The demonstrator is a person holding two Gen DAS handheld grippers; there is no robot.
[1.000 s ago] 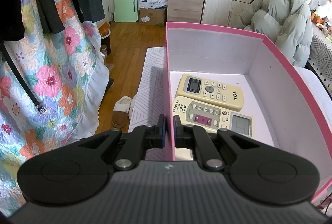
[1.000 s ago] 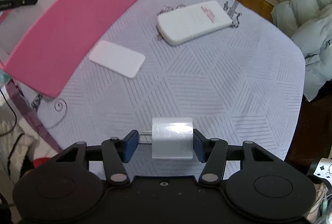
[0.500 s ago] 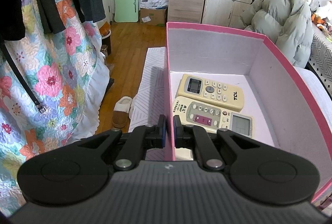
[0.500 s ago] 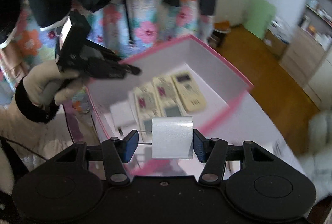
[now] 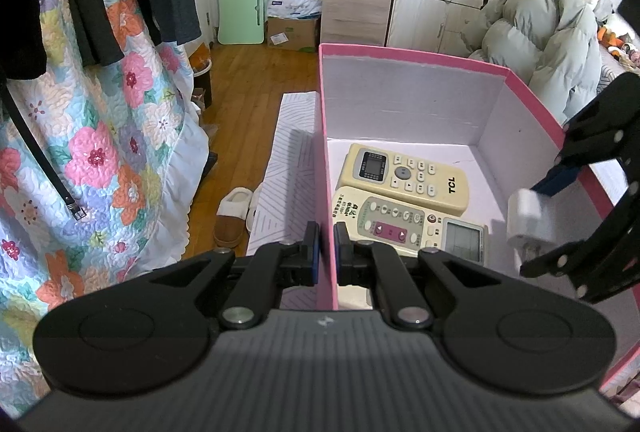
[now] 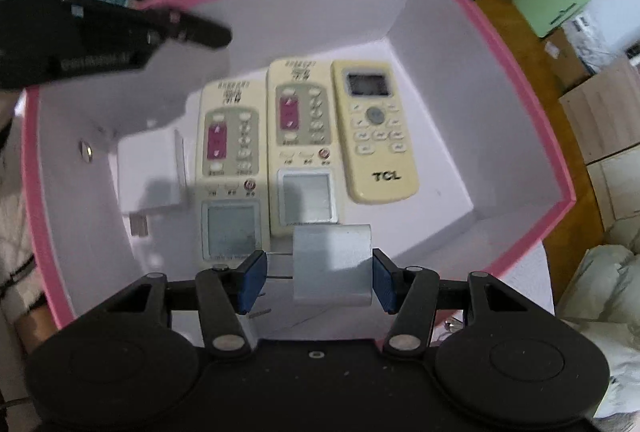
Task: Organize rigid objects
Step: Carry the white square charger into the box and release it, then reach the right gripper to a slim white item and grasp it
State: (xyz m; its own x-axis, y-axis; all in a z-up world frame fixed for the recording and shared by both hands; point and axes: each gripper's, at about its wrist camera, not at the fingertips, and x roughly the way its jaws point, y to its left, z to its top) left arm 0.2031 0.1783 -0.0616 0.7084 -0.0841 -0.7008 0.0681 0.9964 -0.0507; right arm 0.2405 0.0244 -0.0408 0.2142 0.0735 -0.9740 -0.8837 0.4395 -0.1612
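Left wrist view: left gripper (image 5: 326,250) is clamped on the near wall of the pink box (image 5: 408,51), one finger outside and one inside, same grip as in both earlier frames; box floor shows the TCL remote (image 5: 404,177) and beside it a second remote (image 5: 408,226) with a magenta button panel, both lying flat and touching side by side, unmoved; new since half a second ago: right gripper (image 5: 538,220) enters from the right edge over the box's right wall, carrying a white charger block (image 5: 530,220), slightly blurred. Right wrist view: right gripper (image 6: 316,280) grips the white charger block (image 6: 332,264) between its blue pads, prongs toward the left pad; a second ago it hung over the striped tablecloth, now it sits above the open pink box (image 6: 500,43), looking down inside; three remotes lie parallel on the floor, TCL remote (image 6: 374,131) on the right, two remotes with magenta panels (image 6: 266,155) next to it; another white charger (image 6: 150,171) lies flat left of them; left gripper (image 6: 132,31) shows at top left on the box rim, blurred.
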